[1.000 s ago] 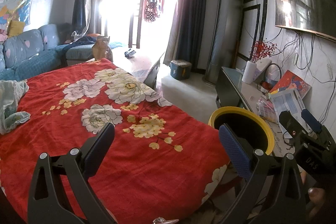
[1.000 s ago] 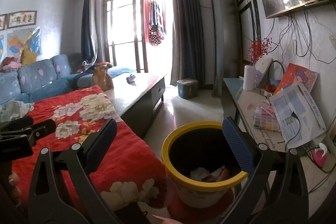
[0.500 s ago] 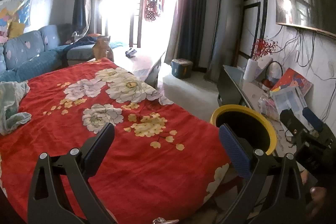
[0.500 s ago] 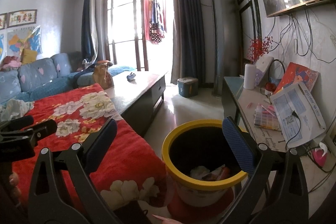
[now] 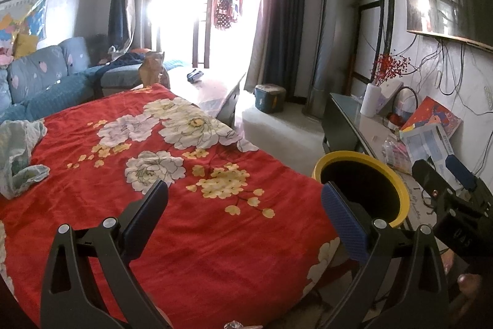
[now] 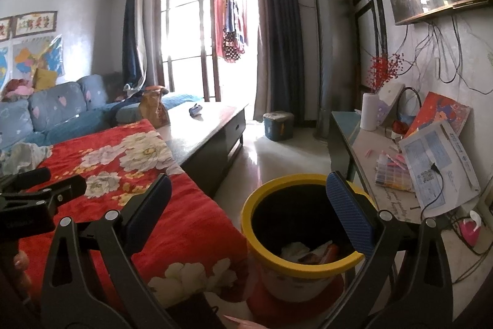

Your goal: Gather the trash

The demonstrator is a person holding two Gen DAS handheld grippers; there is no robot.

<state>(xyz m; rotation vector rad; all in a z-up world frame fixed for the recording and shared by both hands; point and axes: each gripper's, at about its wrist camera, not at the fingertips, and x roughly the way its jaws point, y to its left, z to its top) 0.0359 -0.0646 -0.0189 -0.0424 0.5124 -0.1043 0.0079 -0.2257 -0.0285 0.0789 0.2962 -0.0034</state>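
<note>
The yellow-rimmed bin [image 6: 303, 232] sat right under the right gripper [image 6: 258, 211], which hung over its mouth, jaws wide apart and empty. Scraps of trash [image 6: 311, 250] lay at the bottom. The left gripper [image 5: 245, 215], also spread and holding nothing, hovered level above the red floral cloth [image 5: 185, 205], the bin [image 5: 363, 181] off to its right. No loose trash showed on the cloth; right hand was nearer the bin.
</note>
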